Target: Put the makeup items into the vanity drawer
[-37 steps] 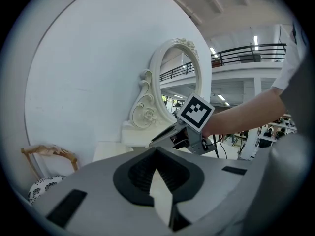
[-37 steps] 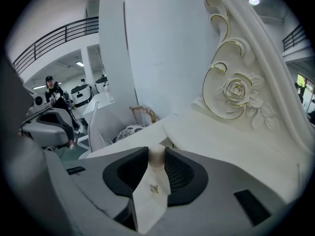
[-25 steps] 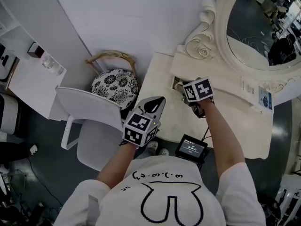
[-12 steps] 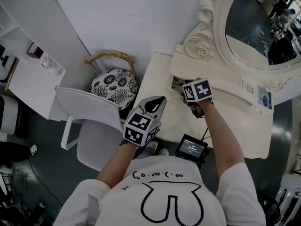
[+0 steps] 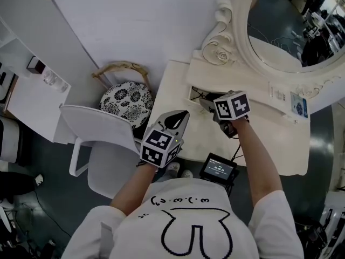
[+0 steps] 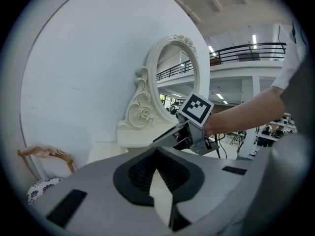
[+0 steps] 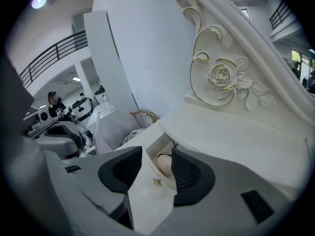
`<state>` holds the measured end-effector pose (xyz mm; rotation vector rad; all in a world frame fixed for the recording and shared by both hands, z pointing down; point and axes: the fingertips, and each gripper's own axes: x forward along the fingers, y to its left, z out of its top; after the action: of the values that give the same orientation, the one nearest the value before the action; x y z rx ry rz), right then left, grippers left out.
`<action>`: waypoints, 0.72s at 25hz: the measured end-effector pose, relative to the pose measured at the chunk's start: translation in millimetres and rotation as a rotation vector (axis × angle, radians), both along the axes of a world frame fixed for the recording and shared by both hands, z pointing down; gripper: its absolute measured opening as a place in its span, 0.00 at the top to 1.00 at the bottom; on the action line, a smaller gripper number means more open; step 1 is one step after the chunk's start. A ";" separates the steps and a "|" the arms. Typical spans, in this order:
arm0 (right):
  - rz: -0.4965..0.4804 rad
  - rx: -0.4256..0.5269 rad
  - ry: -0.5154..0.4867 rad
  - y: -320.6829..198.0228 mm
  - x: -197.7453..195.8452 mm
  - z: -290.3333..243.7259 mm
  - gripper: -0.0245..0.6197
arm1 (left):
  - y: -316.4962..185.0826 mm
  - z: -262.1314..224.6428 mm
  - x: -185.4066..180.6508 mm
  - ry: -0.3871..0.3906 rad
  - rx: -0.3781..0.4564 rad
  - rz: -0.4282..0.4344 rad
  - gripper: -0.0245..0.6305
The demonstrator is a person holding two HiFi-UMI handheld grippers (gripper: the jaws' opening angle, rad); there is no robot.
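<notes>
The small vanity drawer (image 5: pixel 195 94) stands pulled open at the left end of the white vanity's upper shelf. In the right gripper view its white front with a tiny gold knob (image 7: pixel 157 182) lies between the spread jaws, and a pale makeup item (image 7: pixel 165 164) rests inside the drawer beyond it. My right gripper (image 5: pixel 205 101) hovers at the drawer mouth, open, with nothing held (image 7: pixel 155 173). My left gripper (image 5: pixel 176 121) hangs over the vanity's front left corner, away from the drawer, open and empty (image 6: pixel 158 181).
An oval mirror (image 5: pixel 291 26) in a carved frame rises behind the vanity top (image 5: pixel 178 90). A white chair (image 5: pixel 102 139) and a floral-cushioned stool (image 5: pixel 126 99) stand to the left. A small screen device (image 5: pixel 218 170) sits at the vanity's front edge.
The head view has shifted a little, so the right gripper appears slightly further right and up. The left gripper has stayed in place.
</notes>
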<state>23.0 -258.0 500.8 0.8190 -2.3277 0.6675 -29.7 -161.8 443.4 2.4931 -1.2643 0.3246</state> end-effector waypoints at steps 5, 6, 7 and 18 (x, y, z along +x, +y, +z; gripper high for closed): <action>-0.022 0.069 0.001 15.8 9.2 -18.5 0.97 | 3.5 -3.3 8.8 0.001 0.009 0.027 0.97; -0.031 0.078 -0.004 20.0 9.7 -22.1 0.96 | 4.1 -4.2 10.5 0.002 0.012 0.031 0.97; -0.042 0.083 -0.020 25.2 9.1 -26.6 0.97 | 4.6 -5.2 12.3 0.003 0.015 0.036 0.97; -0.127 0.247 -0.022 72.2 6.3 -58.6 0.97 | 15.9 -12.1 32.8 0.007 0.035 0.090 0.97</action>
<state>29.3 -185.7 442.2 0.7639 -2.4906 0.3411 3.1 -145.9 431.3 2.5833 -1.1674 0.3178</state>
